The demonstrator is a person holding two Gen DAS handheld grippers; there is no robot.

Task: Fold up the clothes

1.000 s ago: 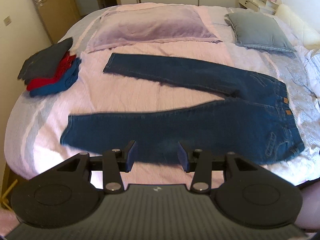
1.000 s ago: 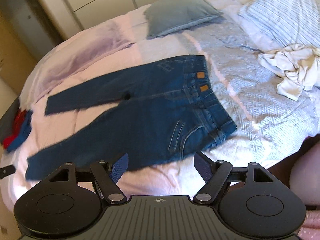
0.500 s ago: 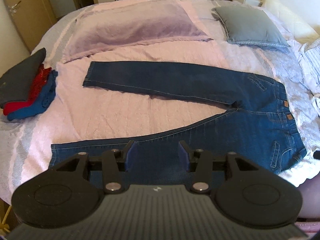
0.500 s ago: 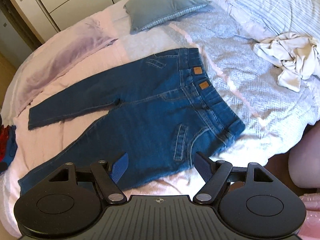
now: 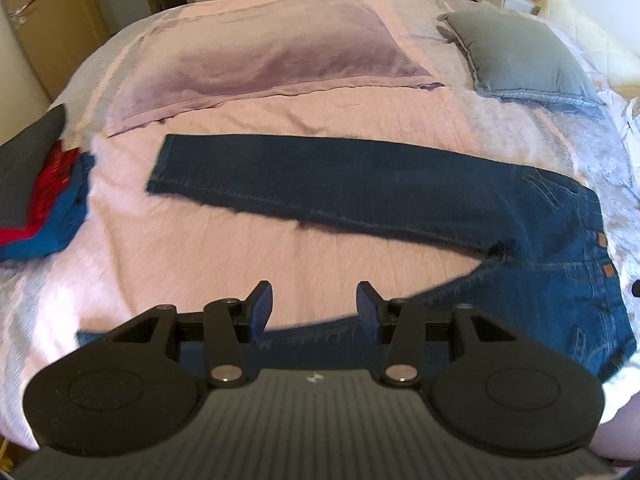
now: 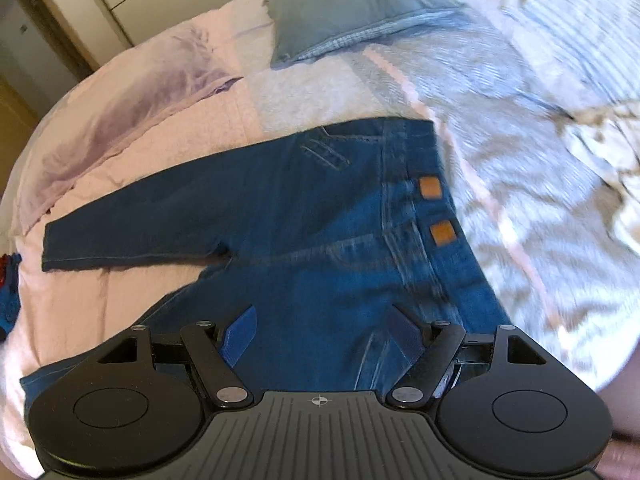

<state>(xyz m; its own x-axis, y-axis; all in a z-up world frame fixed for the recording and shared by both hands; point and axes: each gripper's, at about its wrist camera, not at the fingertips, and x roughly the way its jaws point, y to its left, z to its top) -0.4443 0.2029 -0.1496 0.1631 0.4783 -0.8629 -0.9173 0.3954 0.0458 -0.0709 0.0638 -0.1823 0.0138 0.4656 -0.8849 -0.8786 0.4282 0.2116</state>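
Bed [image 5: 248, 248]: carries everything; seen from its near edge.
Jeans [image 5: 360, 184]: flat at the bed's centre, legs spread apart toward 9 o'clock, waistband at 3 o'clock.
Far leg: runs from the crotch out toward 10 o'clock.
Near leg: runs along the near edge, at 6 o'clock, under both grippers.
Flat pillow [image 5: 260, 56]: at 12 o'clock, behind the far leg.
Cushion [image 5: 520, 56]: at 2 o'clock, right of the flat pillow.
Stack of folded clothes [image 5: 44, 200]: at 9 o'clock, beyond the leg hems, apart from them.
Crumpled garment [image 6: 600, 148]: at 3 o'clock, well apart from the waistband.
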